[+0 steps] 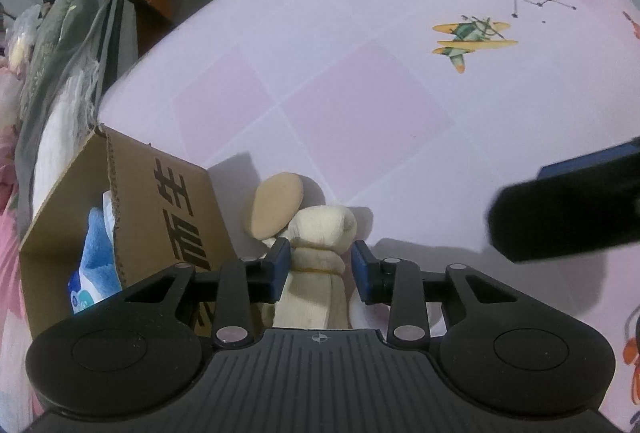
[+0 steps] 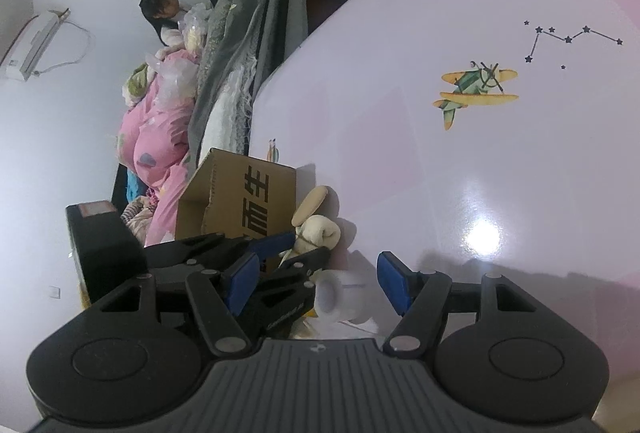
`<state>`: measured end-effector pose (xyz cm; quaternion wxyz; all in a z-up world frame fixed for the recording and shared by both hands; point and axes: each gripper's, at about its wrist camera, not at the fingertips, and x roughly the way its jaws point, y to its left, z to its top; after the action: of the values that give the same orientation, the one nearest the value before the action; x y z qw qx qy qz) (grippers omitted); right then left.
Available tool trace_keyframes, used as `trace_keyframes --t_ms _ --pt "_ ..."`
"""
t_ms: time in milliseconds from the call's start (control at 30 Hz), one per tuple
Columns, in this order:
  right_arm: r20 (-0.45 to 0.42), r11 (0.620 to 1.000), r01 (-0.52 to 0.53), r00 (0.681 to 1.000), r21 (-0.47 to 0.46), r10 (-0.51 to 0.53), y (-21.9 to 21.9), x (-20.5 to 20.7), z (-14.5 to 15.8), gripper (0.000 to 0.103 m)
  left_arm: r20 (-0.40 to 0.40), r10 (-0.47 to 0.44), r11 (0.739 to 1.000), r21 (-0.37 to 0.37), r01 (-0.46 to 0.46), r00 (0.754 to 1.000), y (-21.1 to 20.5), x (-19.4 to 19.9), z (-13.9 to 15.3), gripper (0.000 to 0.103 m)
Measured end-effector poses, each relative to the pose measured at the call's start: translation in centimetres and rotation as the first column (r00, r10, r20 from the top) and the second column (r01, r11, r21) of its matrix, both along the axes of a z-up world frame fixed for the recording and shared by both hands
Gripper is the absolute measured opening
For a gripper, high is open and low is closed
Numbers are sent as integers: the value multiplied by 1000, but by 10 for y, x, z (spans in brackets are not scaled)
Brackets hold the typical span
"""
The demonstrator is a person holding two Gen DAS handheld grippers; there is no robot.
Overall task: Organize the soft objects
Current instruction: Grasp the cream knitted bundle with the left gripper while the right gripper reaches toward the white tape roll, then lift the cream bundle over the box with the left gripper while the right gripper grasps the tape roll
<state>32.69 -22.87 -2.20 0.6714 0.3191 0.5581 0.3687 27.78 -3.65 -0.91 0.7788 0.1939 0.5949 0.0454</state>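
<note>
the left gripper (image 1: 320,267) is straddling the cream stuffed toy (image 1: 320,253) just beside the cardboard box (image 1: 160,217), its jaws standing spread with the left pad brushing the toy and the right one not yet on it, probably lining up a grab at the narrow tied neck. the right gripper (image 2: 318,283) is hanging spread around a white tape roll (image 2: 340,293), not pinching it. a blue plush (image 1: 94,265) is already sitting inside the box, likely where the toy belongs.
</note>
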Motion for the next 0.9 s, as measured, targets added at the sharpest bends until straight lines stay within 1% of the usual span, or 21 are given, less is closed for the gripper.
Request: trace_keyframes --t_ms 133,167,200,233,300,367,467,600,700,800,900 --pt "-5 1000 6 1000 19 -5 -7 0 -2 41 -1 -1 1000 26 1 1000 -1 5 -5 32" --pt "-7 1000 8 1000 23 -7 -10 -1 -2 41 0 3 1000 29 -3 1000 -2 6 -5 30" --pt "-8 1000 9 1000 25 -9 -11 -1 -3 41 4 4 999 36 -4 1000 -4 5 -5 26" --pt "-9 1000 9 1000 27 -9 -12 -1 -3 41 12 4 999 47 -5 1000 -5 4 -5 25" --pt "-10 999 13 1000 31 -13 -14 -2 -2 41 23 12 999 43 -13 1000 -4 3 -4 21" --pt "-7 999 16 1000 33 -16 -15 -2 -1 41 35 8 999 49 -10 999 -6 0 -2 20" --pt "-3 999 25 1000 36 -25 -17 -3 1 41 63 4 1000 25 -6 998 -6 -6 7 19" --pt "3 999 41 999 28 -41 -19 -5 5 41 122 -5 1000 -9 6 993 -8 -16 31 19" --pt "13 998 56 998 27 -56 -22 -8 9 41 174 2 999 -54 7 985 -6 -28 52 19" --pt "30 997 69 997 25 -70 -25 -13 16 41 230 14 995 -102 10 973 1 -42 76 19" --pt "57 998 62 996 -5 -62 -18 -16 25 41 290 36 988 -157 10 956 10 -62 101 19"
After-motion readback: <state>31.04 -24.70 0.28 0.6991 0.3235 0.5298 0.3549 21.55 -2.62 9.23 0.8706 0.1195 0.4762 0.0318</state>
